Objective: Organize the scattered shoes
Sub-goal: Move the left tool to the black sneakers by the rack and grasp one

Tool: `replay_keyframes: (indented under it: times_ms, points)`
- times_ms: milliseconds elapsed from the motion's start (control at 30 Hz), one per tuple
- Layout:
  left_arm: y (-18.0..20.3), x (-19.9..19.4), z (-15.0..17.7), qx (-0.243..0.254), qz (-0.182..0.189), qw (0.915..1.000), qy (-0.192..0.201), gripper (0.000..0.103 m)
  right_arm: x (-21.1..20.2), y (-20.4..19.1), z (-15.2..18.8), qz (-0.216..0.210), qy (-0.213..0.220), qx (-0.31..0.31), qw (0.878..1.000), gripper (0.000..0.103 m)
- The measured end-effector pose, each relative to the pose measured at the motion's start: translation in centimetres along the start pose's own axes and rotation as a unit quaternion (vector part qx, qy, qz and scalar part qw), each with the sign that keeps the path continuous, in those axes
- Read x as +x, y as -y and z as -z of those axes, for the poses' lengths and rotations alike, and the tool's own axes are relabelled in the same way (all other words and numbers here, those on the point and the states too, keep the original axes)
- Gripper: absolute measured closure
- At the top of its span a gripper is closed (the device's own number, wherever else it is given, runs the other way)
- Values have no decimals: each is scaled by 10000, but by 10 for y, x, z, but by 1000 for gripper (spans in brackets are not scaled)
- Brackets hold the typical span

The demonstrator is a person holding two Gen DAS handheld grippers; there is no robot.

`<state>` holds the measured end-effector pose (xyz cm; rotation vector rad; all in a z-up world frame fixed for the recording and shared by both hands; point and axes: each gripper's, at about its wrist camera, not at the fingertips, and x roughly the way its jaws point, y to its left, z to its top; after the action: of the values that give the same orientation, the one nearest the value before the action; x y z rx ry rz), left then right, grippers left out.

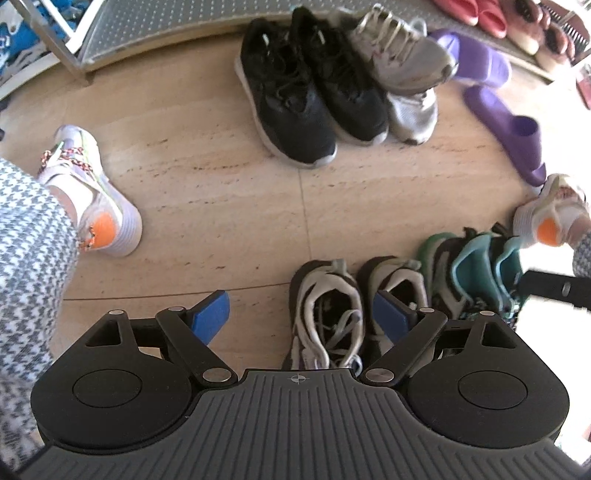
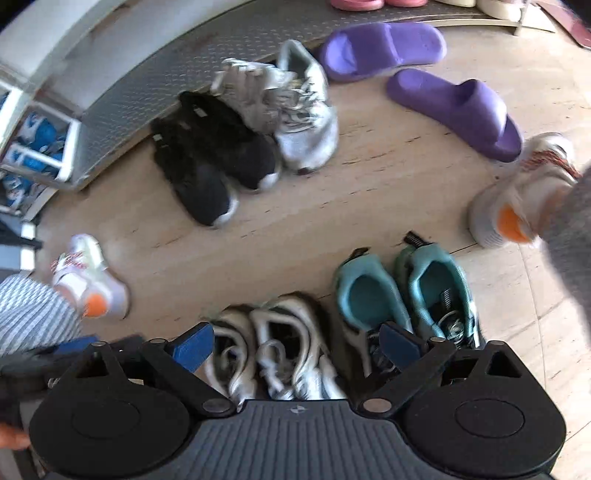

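Left wrist view: tan floor with shoes in two groups, far and near.
Rack: a metal rack runs along the far edge, pink slippers on it at far right.
Far group: black pair side by side, toes toward the camera; grey sneakers at their right, one lying partly over the other; purple slides further right, splayed apart and at odd angles.
Near row: white pair and teal pair stand parallel, heels away from the camera, just below the grippers.
Key relation: the unsorted shoes all lie far, ahead of both jaws; the slides sit to the right, so the right gripper looks nearer them, by my judgement. Their long axes run slantwise.
Left gripper: jaws spread wide, holding nothing, hovering over the white pair.
Right gripper: jaws spread wide too, empty, above the white and teal pairs; this view is blurred.
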<state>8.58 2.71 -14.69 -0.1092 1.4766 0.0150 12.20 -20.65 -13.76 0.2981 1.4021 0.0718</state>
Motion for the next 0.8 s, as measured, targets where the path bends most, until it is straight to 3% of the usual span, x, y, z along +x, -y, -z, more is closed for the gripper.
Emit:
replay_keyframes:
  times_ms: [100,200,433,600,667,800]
  points:
    - [0,6,-4,107,-84,9999,-81,14,15,6,-10,-65,-141,424,9990,6]
    - [-4,10,-17,21,-163,9999,4,14,23,-1,-16,-188,-205,420,9987,6]
    - [-25,50,-78,-692,-4,9970,357,11,39,-23,-50,73,-309,-124,9994,6]
    - [-30,91,-122,-645,25,9968,477,11,52,-32,-90,268,-185,-461,9984,5]
    - [-29,106,-137,-497,-31,9977,466,11,59,-29,-101,136,-230,-48,9996,5]
    - [-22,138,-167,-192,-96,9988,446,11,70,-27,-101,-530,-627,476,9955,5]
